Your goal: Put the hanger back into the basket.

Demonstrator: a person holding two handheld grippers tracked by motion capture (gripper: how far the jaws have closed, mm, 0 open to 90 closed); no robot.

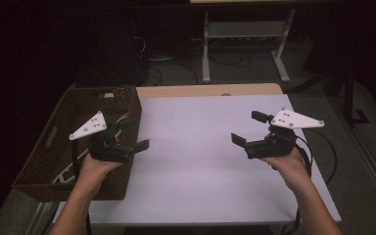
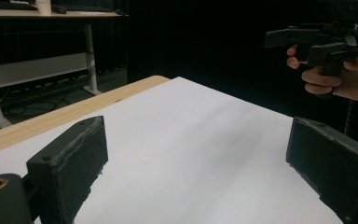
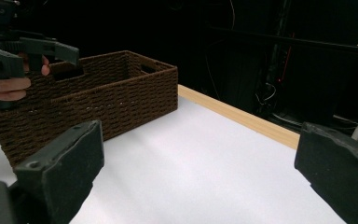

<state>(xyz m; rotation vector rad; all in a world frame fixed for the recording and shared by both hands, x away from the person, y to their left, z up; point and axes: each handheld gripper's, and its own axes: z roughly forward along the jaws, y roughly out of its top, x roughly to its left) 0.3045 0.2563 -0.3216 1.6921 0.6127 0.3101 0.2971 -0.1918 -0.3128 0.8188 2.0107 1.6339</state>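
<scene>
Left claw is open and empty, held over the basket's right wall. Right claw is also open and empty, well apart across the bare white bench. Basket lies nearest the left hand.

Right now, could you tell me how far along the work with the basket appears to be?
Nothing looks done yet. The left gripper and the right gripper are both open and hold nothing above the white tabletop. The wicker basket at the left holds white items; any handling of them remains.
</scene>
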